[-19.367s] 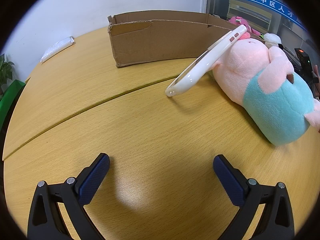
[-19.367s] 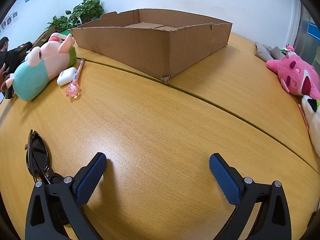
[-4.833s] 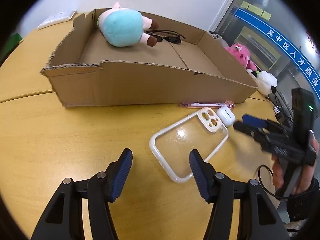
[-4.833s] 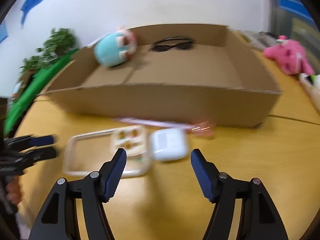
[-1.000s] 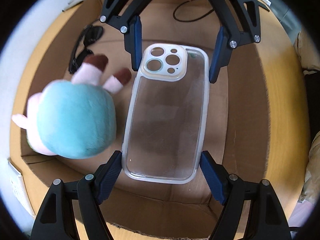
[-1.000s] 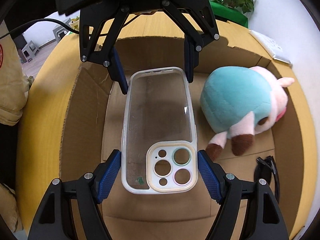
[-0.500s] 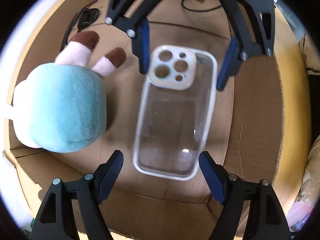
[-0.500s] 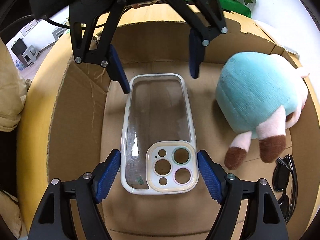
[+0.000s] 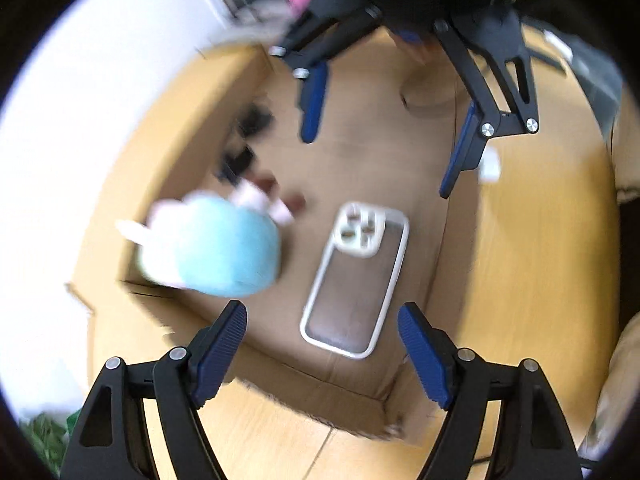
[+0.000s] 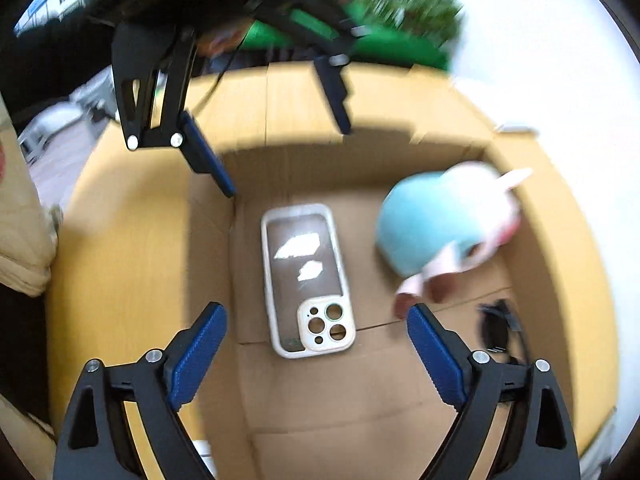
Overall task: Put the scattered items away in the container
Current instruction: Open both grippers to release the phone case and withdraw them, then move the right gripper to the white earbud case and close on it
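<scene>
Hanging apart with nothing between their blue pads, the left gripper (image 9: 320, 344) and the right gripper (image 10: 316, 344) both stand released above the cardboard box (image 10: 360, 400); the right one's jaws have just been opening, and the clear phone case (image 10: 306, 276) lies free on the box floor below, touching neither. It rests flat, camera end toward the right gripper, near one side wall. Beside it, a little apart, sits the teal and pink plush toy (image 9: 212, 248), and dark sunglasses (image 10: 498, 330) lie further along the floor past the toy's feet.

From here the risk looks small for the case itself. The likelier trouble is the next pickup: a small white item (image 9: 489, 164) shows on the table just outside the box wall, blurred, and I cannot tell what it is. Reaching for it in haste could knock a pad against the box rim and shove the box, or nudge the item away. Both views are smeared by motion, so fine aim seems poor right now.

The box stands on a light wooden table (image 9: 532, 280). A white wall (image 9: 100, 92) and a green plant (image 10: 392, 4) lie beyond.
</scene>
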{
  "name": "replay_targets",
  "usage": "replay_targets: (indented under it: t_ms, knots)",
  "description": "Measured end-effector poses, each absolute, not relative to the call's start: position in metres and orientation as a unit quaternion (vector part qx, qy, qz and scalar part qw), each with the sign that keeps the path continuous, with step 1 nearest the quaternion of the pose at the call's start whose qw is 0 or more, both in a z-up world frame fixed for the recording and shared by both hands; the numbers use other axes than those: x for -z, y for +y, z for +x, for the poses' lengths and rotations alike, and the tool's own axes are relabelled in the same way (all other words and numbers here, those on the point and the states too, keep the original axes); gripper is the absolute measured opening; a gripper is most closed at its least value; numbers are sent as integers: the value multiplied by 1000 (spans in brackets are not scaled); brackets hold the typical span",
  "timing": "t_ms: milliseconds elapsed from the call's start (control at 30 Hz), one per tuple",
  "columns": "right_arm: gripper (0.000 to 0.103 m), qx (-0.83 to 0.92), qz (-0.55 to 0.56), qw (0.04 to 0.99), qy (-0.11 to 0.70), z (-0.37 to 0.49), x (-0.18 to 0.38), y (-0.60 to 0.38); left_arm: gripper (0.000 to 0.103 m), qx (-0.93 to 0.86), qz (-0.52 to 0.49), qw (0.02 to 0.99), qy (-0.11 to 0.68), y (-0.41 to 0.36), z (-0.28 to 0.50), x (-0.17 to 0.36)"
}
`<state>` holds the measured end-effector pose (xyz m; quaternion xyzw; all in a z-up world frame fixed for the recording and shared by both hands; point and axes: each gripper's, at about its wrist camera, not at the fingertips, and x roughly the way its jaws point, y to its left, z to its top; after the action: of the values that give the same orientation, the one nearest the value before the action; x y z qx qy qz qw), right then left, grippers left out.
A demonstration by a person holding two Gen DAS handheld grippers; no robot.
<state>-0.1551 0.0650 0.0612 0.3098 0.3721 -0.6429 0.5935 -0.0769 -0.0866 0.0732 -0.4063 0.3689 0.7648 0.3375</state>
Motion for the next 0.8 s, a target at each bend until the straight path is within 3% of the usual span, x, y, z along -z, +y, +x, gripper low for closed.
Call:
replay_targets:
  t_ms: [133,267,467,800]
  knots:
    - [98,731,245,552,318,-110,-114,119,79,-820,-320,326,344,-80,-43,-129]
    - [98,813,238,471,246,-69,-118,168,79,-869,-284,290,283,-73,-4,-132]
    - [98,867,347,351,68,-39,-27,216,79,-908,-323,247,104,-44,20,-86]
    - [94,875,437,204,40,-54,64,189,79,-860,-459,137,-173,-36,-18,23]
